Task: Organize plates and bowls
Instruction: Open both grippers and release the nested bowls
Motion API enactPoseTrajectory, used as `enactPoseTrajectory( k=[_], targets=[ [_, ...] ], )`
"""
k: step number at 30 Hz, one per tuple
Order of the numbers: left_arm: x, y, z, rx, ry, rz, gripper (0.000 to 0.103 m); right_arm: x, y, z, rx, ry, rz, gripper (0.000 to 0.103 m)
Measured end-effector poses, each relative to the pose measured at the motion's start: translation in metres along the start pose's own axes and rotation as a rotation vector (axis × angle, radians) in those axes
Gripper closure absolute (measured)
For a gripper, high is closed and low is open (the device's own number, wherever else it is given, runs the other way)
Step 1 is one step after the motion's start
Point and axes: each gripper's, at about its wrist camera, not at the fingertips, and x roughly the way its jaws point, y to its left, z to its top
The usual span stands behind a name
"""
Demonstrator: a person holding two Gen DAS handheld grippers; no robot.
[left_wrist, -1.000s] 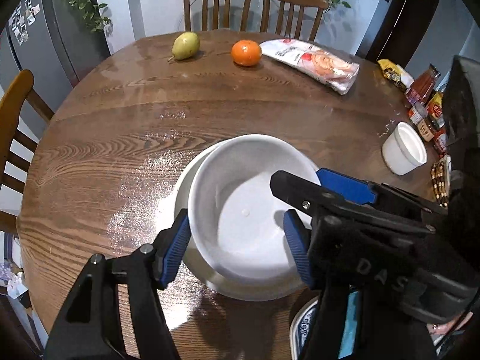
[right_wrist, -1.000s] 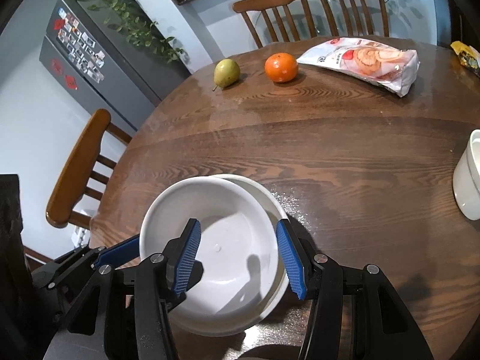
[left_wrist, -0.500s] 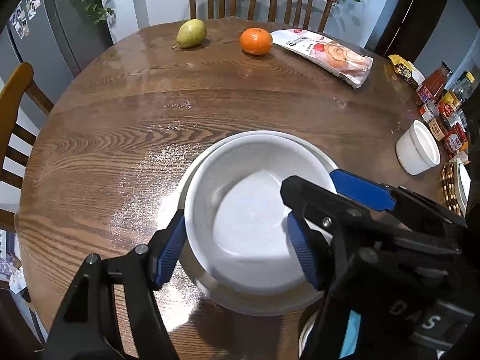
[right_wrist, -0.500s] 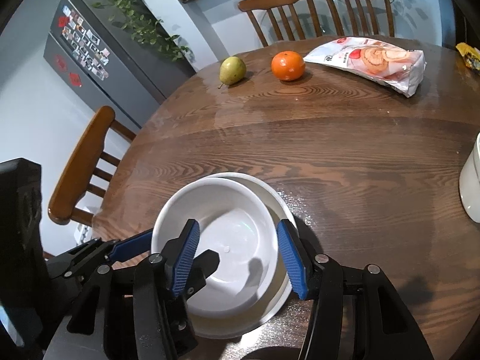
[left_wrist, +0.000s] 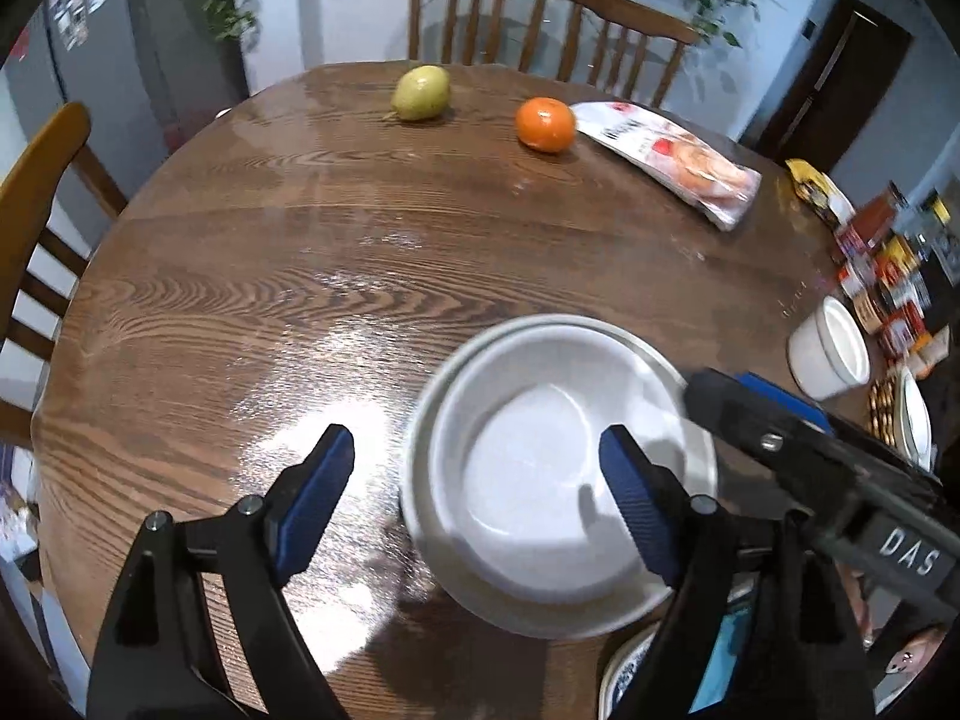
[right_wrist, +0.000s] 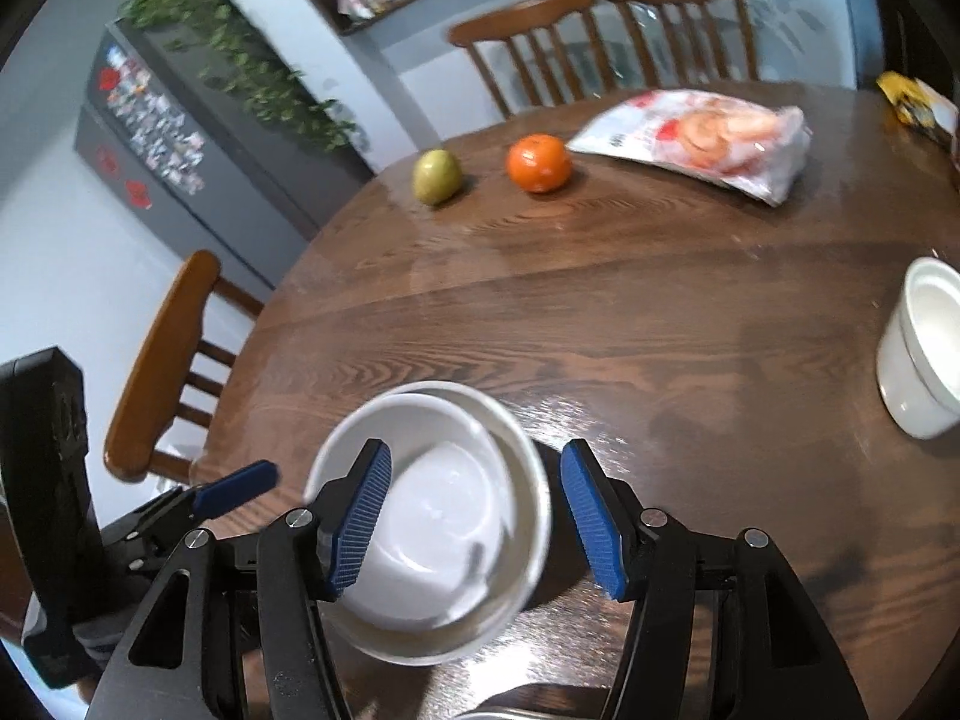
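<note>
While the round wooden table (left_wrist: pixel 252 276) is seen from above, two nested white bowls (left_wrist: pixel 558 456) are found near its front edge. The left gripper (left_wrist: pixel 477 483) and the right gripper (right_wrist: pixel 474 516) are both held open, nothing clamped.

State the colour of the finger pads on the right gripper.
Blue, with a ribbed texture; the pads show best in the right wrist view.

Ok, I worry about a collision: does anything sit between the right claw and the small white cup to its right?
Nothing visible does. Only bare table lies between the right claw, open above the stacked white bowls, and the cup.
</note>
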Motion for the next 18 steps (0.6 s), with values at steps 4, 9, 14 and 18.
enactPoseTrajectory(
  k=[4,9,14,18],
  targets=[
    [0.009,0.006,0.003,-0.022,0.032,0.002,0.020,0.008,-0.013,0.002,0.064,0.046,-0.001,0.042],
    [0.010,0.022,0.011,-0.078,0.013,0.036,0.020,0.015,-0.015,-0.001,0.075,0.073,-0.017,0.042],
    [0.007,0.037,0.017,-0.128,-0.014,0.063,0.020,0.015,-0.018,-0.001,0.076,0.078,-0.038,0.042],
    [0.012,0.043,0.018,-0.148,-0.015,0.085,0.020,0.016,-0.020,0.000,0.075,0.075,-0.054,0.042]
  ],
)
